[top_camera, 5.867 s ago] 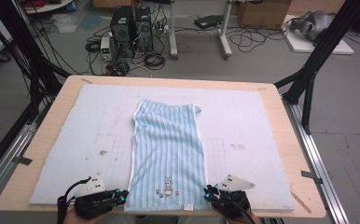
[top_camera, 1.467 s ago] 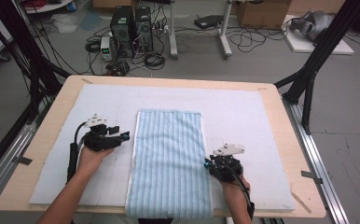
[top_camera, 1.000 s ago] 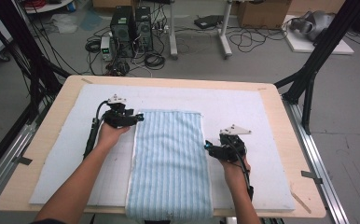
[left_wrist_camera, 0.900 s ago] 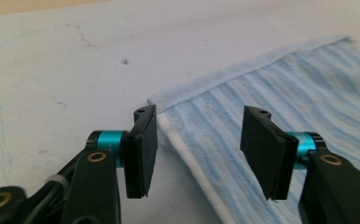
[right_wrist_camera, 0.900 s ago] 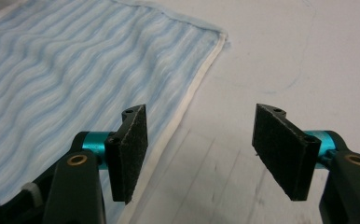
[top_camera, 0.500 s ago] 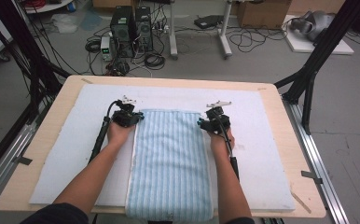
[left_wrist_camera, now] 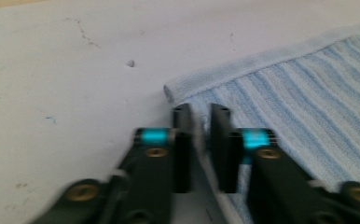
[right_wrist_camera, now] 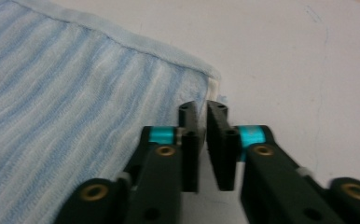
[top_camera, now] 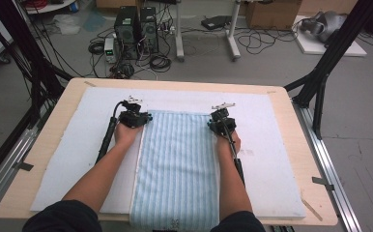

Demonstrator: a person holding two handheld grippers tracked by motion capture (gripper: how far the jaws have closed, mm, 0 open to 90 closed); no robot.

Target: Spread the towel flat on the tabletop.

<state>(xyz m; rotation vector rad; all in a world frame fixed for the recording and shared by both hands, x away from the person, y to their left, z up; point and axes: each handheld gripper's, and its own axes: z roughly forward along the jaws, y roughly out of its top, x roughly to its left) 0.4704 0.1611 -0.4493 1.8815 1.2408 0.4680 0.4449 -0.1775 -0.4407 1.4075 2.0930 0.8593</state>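
Forearms outstretched, grippers (top_camera: 145, 118) (top_camera: 217, 126) low at towel's (top_camera: 179, 159) far corners.

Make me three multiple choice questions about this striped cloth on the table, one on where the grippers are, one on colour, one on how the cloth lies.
1. Where are the two grippers?
A. at the cloth's far corners
B. at its near corners
C. off the table

2. What colour are the cloth's stripes?
A. red and black
B. light blue and white
C. green and yellow

3. How does the cloth lie?
A. crumpled in a heap
B. rolled up
C. spread flat

Answers: 1 A, the left gripper and right gripper sit at the far corners of the cloth. 2 B, both gripper views show pale blue and white stripes. 3 C, it lies flat on the white mat.
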